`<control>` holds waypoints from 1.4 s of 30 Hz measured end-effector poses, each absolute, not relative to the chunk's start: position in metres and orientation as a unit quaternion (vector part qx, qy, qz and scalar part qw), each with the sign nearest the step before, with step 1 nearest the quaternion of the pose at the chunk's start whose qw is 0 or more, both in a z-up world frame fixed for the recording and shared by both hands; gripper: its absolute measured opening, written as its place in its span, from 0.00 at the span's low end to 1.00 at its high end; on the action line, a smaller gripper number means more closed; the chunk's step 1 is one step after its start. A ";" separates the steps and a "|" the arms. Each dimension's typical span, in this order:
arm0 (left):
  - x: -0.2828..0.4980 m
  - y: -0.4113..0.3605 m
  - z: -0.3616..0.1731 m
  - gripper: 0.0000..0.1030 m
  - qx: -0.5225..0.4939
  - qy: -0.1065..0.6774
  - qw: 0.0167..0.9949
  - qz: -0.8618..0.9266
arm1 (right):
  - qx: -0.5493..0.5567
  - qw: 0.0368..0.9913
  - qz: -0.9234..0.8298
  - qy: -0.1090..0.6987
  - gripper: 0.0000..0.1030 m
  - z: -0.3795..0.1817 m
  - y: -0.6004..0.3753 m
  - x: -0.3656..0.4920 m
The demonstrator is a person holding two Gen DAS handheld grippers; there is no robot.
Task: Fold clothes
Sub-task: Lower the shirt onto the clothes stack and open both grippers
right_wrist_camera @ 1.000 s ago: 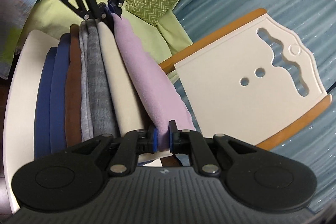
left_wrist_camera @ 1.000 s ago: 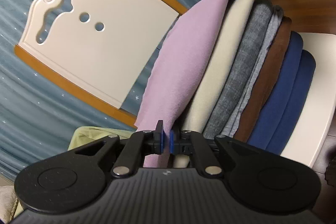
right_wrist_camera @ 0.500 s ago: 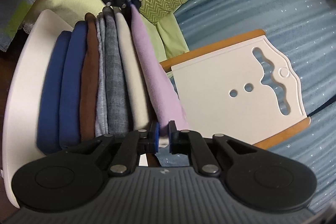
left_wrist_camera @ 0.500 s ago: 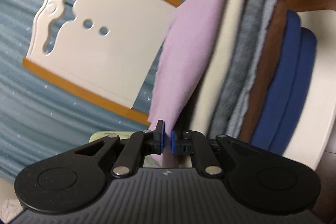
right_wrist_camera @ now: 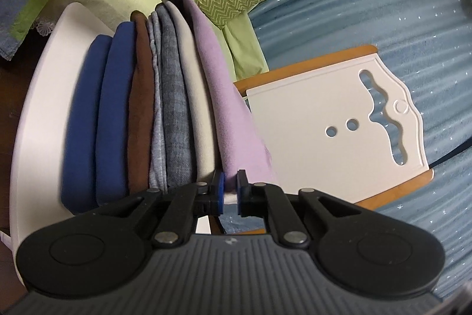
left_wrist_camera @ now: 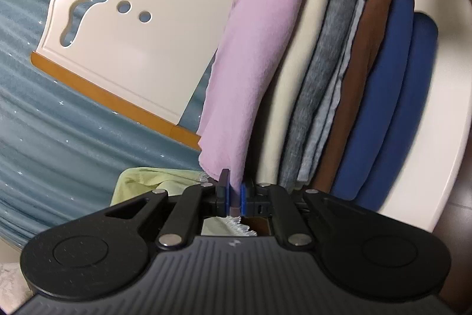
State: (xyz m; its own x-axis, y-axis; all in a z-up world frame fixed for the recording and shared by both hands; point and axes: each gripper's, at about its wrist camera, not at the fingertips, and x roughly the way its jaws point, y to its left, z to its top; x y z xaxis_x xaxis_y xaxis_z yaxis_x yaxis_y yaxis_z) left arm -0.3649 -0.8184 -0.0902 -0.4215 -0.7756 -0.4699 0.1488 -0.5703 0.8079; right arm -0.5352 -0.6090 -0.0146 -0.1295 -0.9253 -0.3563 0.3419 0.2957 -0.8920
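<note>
Where clothes stack (right_wrist_camera: 141,120), white seat (right_wrist_camera: 38,96) (blue bedding (right_wrist_camera: 368,14))

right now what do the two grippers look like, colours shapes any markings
Both match: the left gripper and right gripper have matte black bodies with a ribbed dark grey top plate, a small pale logo, two round black discs at the sides, black linkage bars with silver rivets, and blue pads on the fingers. No cables, hands or sleeves show.

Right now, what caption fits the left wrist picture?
Left gripper pinches the folded lilac cloth beside a stack of folded clothes.
</note>
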 end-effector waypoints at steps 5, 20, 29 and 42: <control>-0.360 -0.824 -0.090 0.06 0.454 -0.338 0.313 -0.762 | -0.272 0.589 -0.537 0.539 0.06 -0.017 -0.607 -0.536; -0.342 -0.805 -0.026 0.09 0.325 -0.204 0.381 -0.841 | -0.138 0.653 -0.655 0.354 0.11 0.043 -0.583 -0.559; -0.365 -0.822 -0.031 0.11 0.326 -0.152 0.353 -0.864 | 0.039 0.675 -0.681 0.281 0.12 0.037 -0.627 -0.585; -0.325 -0.782 -0.012 0.43 0.307 -0.089 0.380 -0.868 | 0.063 0.683 -0.691 0.230 0.35 0.053 -0.580 -0.576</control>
State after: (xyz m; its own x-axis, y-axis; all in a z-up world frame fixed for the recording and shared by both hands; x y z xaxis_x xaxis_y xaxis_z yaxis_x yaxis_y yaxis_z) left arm -0.3251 -0.7817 -0.0123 -0.5222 -0.7145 -0.4656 0.6046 -0.6952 0.3888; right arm -0.5756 -0.5803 0.0528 -0.0596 -0.9138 -0.4018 0.9721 0.0383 -0.2312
